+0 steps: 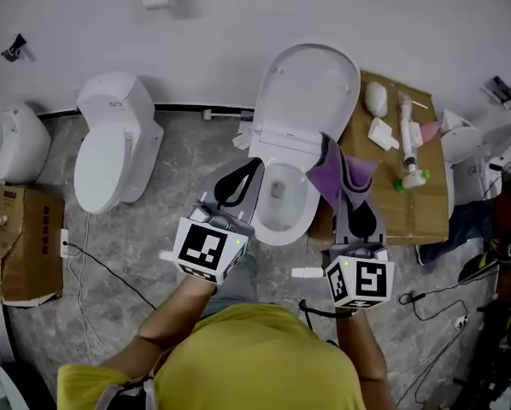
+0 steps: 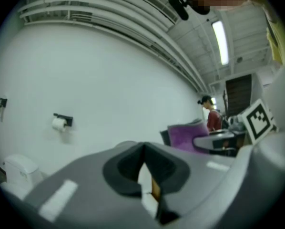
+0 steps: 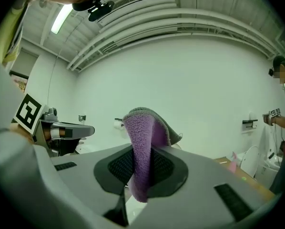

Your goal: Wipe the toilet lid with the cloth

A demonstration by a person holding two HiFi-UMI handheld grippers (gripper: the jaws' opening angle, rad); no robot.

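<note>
While the right tool [image 1: 341, 167] clamps the purple cloth [image 1: 324, 182], the left tool [image 1: 251, 169] is fully closed and empty. Both are over the open toilet [image 1: 302, 220]. Its lid [image 1: 311, 84] stands raised at the far side.

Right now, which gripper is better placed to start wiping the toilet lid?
Right. The right gripper is clamped on the purple cloth, close to the raised lid; the left gripper is shut and empty.

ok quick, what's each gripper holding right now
left gripper: closed, empty
right gripper: closed on the purple cloth
</note>
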